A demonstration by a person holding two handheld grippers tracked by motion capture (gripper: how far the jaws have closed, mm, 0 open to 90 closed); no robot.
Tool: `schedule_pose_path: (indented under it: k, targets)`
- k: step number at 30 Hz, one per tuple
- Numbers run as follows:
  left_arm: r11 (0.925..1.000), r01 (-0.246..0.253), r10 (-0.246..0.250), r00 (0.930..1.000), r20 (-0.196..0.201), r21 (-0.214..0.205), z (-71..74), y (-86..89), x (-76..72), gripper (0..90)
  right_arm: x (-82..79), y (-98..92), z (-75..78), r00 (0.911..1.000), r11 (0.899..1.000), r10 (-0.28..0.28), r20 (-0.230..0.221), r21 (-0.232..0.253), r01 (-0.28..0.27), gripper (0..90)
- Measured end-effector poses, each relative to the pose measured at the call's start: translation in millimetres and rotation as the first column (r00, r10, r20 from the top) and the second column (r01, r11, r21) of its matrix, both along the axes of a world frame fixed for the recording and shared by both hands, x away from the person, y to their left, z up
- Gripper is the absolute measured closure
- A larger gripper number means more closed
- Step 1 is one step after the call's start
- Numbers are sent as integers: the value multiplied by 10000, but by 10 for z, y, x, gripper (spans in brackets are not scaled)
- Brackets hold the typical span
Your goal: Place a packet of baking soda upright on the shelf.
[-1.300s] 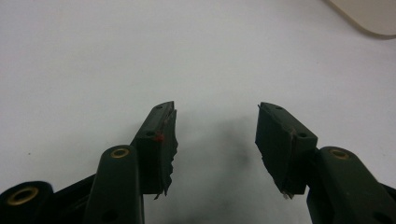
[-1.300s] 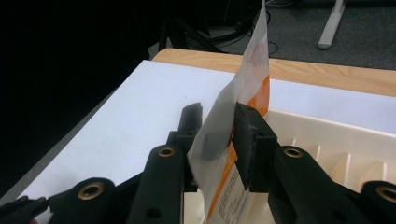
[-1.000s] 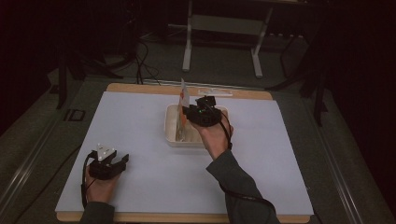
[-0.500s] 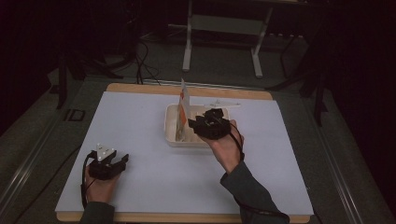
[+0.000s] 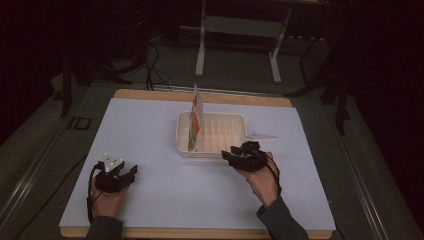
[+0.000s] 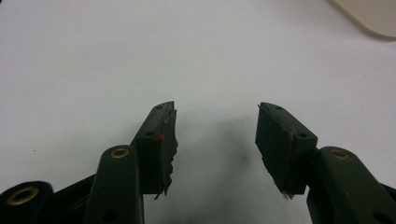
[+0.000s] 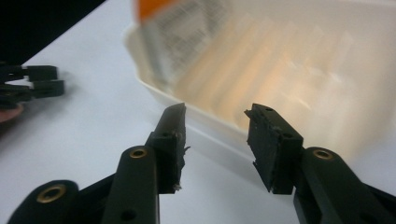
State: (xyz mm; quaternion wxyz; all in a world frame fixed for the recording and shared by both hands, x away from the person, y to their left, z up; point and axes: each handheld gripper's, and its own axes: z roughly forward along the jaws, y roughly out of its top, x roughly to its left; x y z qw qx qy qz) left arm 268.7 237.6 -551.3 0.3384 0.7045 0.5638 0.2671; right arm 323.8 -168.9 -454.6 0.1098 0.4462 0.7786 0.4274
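Note:
A shallow white ribbed tray (image 5: pixel 235 120) sits mid-table on the white sheet. An orange and white packet (image 5: pixel 196 117) stands on edge along the tray's left side; it is blurred in the right gripper view (image 7: pixel 182 32). My right gripper (image 5: pixel 234 153) is low at the tray's front right corner. Its jaws (image 7: pixel 217 112) are open and have just been opening, with nothing between them, and the tray rim (image 7: pixel 205 114) lies just beyond the tips. My left gripper (image 5: pixel 127 172) rests at the front left, open (image 6: pixel 215 109) over bare sheet.
The white sheet (image 5: pixel 150 130) covers a wooden board (image 5: pixel 150 94) with a dark floor around it. A metal stand (image 5: pixel 240 30) and cables lie beyond the far edge. A tray corner (image 6: pixel 369 16) shows in the left gripper view, and the left gripper (image 7: pixel 32 84) in the right gripper view.
My right hand has pulled back from over the tray beside the packet, toward the person and lower, with jaws wider. The packet still stands in the tray. The left hand has not moved.

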Motion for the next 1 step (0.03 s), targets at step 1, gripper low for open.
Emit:
schedule_pose_path:
  k: [1]
  targets:
    - [10000,-30,30,10000,-3,68,1,-2,0,472,-10,-83,-56,9999,9998,-127,-105,145,129,536]
